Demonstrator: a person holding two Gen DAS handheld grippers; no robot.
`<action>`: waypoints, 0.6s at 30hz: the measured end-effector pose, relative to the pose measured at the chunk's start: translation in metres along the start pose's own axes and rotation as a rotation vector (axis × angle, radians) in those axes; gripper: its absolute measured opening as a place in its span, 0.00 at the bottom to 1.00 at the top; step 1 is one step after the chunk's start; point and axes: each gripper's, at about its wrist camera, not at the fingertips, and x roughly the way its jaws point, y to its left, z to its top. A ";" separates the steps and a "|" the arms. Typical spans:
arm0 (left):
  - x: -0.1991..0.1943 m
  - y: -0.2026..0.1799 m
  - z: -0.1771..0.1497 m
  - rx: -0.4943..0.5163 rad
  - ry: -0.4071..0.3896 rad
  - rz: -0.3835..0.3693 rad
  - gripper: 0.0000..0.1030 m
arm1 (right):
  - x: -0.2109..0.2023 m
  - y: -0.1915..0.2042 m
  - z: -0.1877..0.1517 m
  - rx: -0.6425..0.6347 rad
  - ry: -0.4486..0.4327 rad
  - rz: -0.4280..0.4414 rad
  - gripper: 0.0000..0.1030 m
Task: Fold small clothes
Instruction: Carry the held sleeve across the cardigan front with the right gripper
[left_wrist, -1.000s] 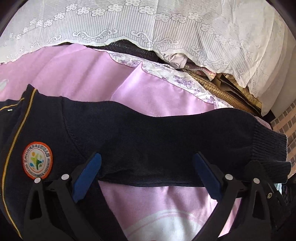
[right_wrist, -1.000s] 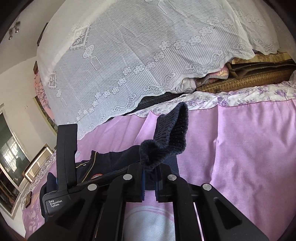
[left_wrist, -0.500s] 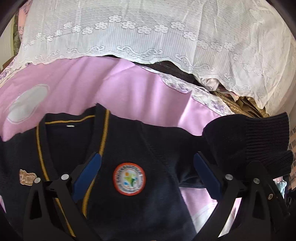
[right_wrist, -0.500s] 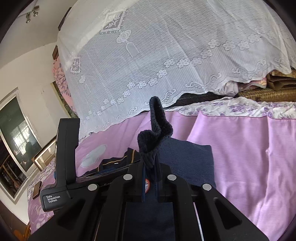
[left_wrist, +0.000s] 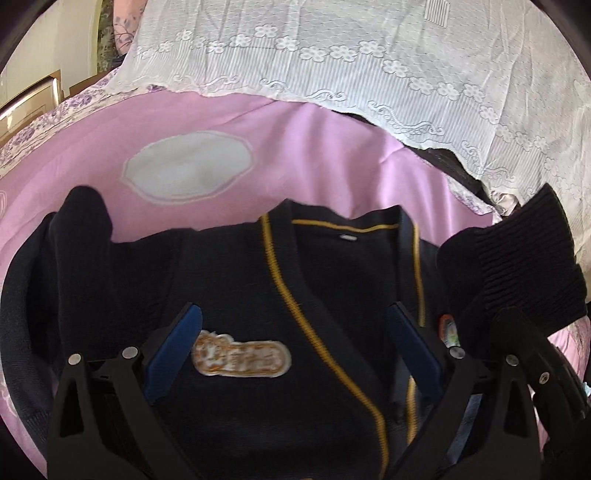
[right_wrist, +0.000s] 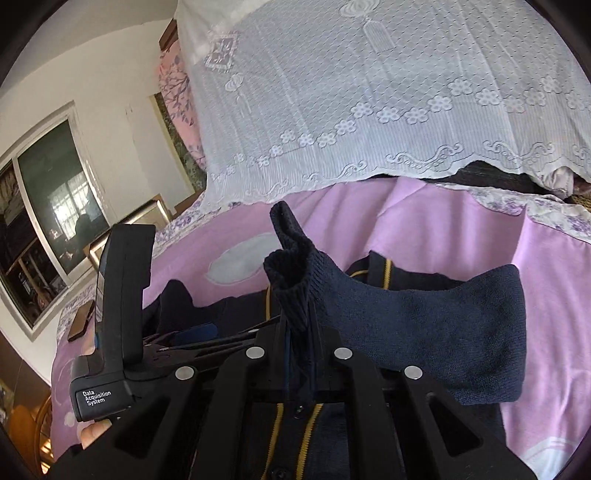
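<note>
Right wrist view: right gripper (right_wrist: 300, 354), jaws closed on the ribbed sleeve cuff (right_wrist: 291, 273) of the navy knit cardigan with yellow piping (left_wrist: 295, 295), holds it above the cardigan chest; left gripper (left_wrist: 291, 354) hovers open there. Risk: a thin pinch lets the cuff slip, dropping the sleeve crooked

Cardigan (left_wrist: 295, 302): dark navy knit, matt, fine-gauge on body; sleeve cuff (right_wrist: 291, 280) coarser ribbed knit. Placket piping: mustard woven trim. Chest patch (left_wrist: 240, 356), lower centre of left view: embroidered, slightly raised. Bedsheet (left_wrist: 295, 147): lilac cloth, smooth, faint sheen. Lace cover (right_wrist: 369, 92), upper frame: white openwork, floral. Left gripper (left_wrist: 295, 354): matt black plastic, blue pads, metal fasteners. Right gripper (right_wrist: 300, 354): same black plastic, bright metal fasteners.
</note>
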 end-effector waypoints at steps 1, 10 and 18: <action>0.004 0.004 -0.005 0.014 0.014 0.022 0.95 | 0.010 0.004 -0.004 -0.012 0.036 0.006 0.11; -0.016 0.016 -0.019 0.043 -0.031 0.152 0.95 | 0.012 -0.015 -0.016 0.085 0.107 0.110 0.31; -0.053 0.024 -0.024 -0.016 -0.116 0.157 0.95 | -0.010 -0.021 -0.008 0.090 0.075 0.162 0.34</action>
